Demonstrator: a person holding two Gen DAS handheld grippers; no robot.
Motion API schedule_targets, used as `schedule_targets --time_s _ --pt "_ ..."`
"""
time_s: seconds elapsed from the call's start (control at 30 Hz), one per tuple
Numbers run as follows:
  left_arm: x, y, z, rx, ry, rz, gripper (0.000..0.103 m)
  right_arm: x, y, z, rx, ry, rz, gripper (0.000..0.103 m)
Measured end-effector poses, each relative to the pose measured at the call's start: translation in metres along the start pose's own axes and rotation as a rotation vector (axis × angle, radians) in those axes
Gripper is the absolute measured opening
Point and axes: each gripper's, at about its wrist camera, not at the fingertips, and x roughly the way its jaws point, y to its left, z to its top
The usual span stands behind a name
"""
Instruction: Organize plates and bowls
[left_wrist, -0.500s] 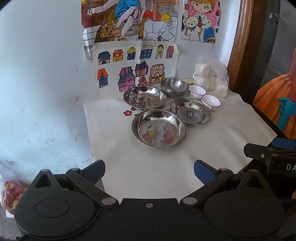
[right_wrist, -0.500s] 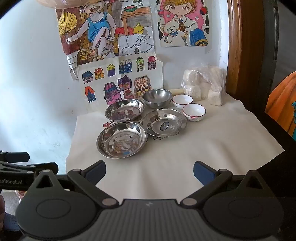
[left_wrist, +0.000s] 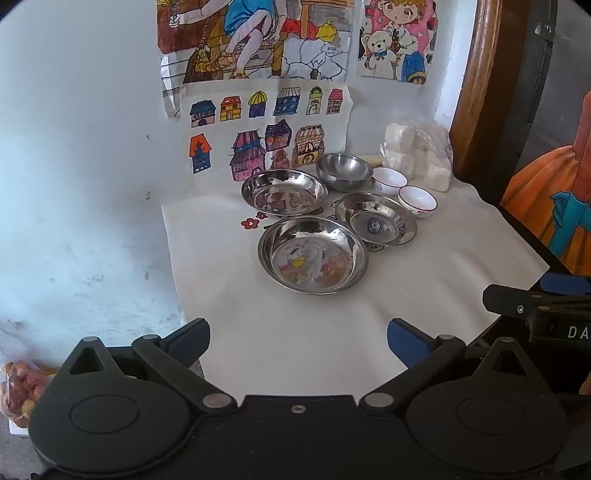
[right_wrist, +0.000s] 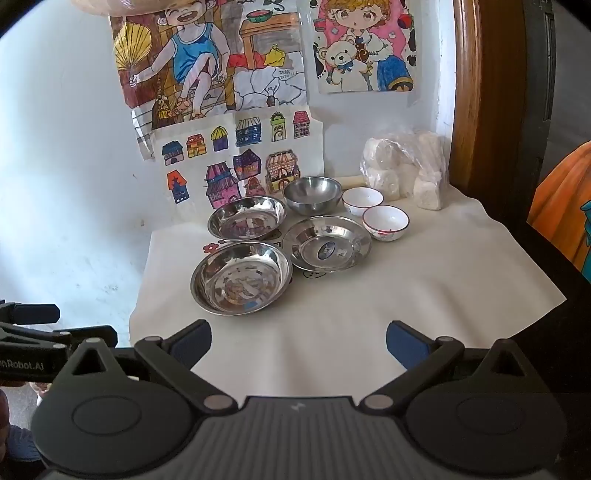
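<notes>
Pale blue wall (left_wrist: 92, 184) stands behind the table (left_wrist: 295, 325), which is covered with a cream cloth and backed by children's drawings (right_wrist: 236, 155) taped to the wall.

On the cloth sit three shallow steel plates: the nearest plate (left_wrist: 313, 254), a second plate (left_wrist: 283, 192) behind it toward the wall, and a flat-rimmed plate (left_wrist: 376, 223) to the right, whose edge is just beside the nearest one. A deep steel bowl (left_wrist: 344, 171) stands at the back, with two small white bowls (left_wrist: 417, 201) with red rims to its right, close to each other. A plastic bag of white lumps (left_wrist: 419, 155) rests in the back corner by a wooden frame (right_wrist: 469, 92).

The left gripper (left_wrist: 298, 338) hovers over the near edge of the table, jaws spread wide and holding nothing. The right gripper (right_wrist: 298, 339) does likewise, well apart from the dishes.
</notes>
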Motion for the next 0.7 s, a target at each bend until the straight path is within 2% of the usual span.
schedule_targets --time_s 0.7 --pt "-0.0001 0.0059 -0.0015 -0.014 0.003 -0.014 0.102 0.0013 0.0057 -0.0035 0.001 0.003 -0.003 0.103"
